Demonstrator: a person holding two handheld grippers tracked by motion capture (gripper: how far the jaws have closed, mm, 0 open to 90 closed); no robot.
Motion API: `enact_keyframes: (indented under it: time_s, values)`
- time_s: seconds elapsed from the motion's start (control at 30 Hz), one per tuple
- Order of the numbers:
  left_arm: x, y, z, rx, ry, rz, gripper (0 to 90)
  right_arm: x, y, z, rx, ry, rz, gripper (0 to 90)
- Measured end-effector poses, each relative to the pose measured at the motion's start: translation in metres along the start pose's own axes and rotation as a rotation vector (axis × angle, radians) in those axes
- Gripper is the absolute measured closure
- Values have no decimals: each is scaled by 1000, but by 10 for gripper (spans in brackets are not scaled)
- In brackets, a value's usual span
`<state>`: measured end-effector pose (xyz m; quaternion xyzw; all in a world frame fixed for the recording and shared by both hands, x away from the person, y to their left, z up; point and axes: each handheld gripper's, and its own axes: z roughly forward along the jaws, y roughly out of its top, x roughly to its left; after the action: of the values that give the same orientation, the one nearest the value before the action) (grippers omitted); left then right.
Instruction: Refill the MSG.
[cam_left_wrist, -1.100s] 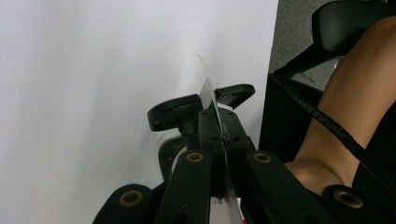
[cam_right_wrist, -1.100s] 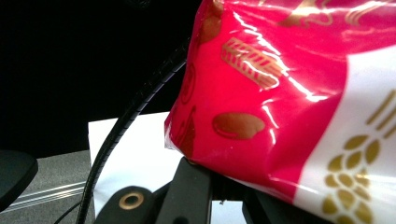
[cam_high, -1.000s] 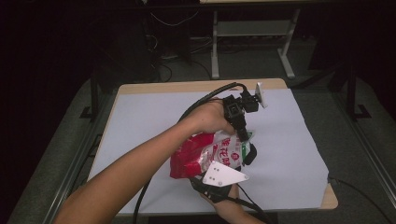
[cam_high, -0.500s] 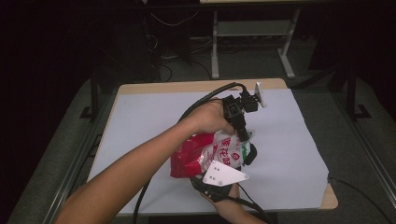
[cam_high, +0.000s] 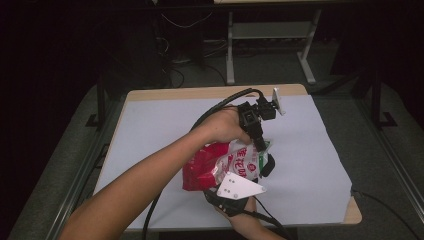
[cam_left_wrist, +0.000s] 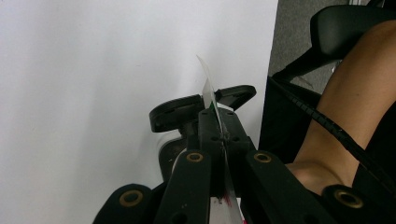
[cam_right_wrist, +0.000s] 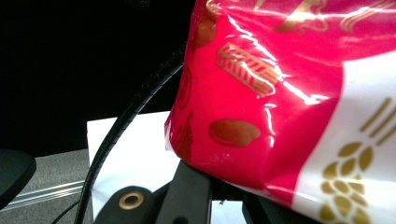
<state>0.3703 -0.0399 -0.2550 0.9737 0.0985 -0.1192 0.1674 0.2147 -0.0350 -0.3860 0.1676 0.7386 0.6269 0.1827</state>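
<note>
A red and white snack bag (cam_high: 220, 165) is held up over the front middle of the table between both grippers. My left gripper (cam_high: 263, 149) points down from above, shut on the bag's thin top seam (cam_left_wrist: 208, 88). In the left gripper view its jaws (cam_left_wrist: 217, 128) pinch that seam edge-on. My right gripper (cam_high: 262, 167), with its grey plate (cam_high: 239, 187), comes in from the front edge and grips the bag from below. In the right gripper view the glossy bag (cam_right_wrist: 289, 102) sits just over the jaws (cam_right_wrist: 224, 186), which are shut on its lower edge.
A white sheet (cam_high: 165, 125) covers the wooden table (cam_high: 210, 93). A thick black cable (cam_high: 220, 105) arcs from the left gripper back over the forearm. Grey floor and a metal stand (cam_high: 270, 35) lie beyond the far edge.
</note>
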Motion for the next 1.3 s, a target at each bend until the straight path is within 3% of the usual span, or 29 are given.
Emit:
enact_keyframes:
  time_s: [0.4, 0.63, 0.73, 0.9, 1.3]
  values:
    - [0, -10, -7, -54, -14, -11, 900, 0, -7, 4, 34, 6, -2, 900]
    - [-1, -20, -13, -104, -21, -19, 900, -2, -10, 6, 46, 9, -4, 900]
    - [-4, -26, -19, -150, -23, -14, 900, -3, -10, 6, 52, 4, 5, 900]
    - [-6, -37, -25, -195, -29, -24, 900, -3, -11, 8, 57, 7, 3, 900]
    - [-5, -82, -48, -315, -46, -37, 900, -1, -15, 15, 97, 16, 15, 900]
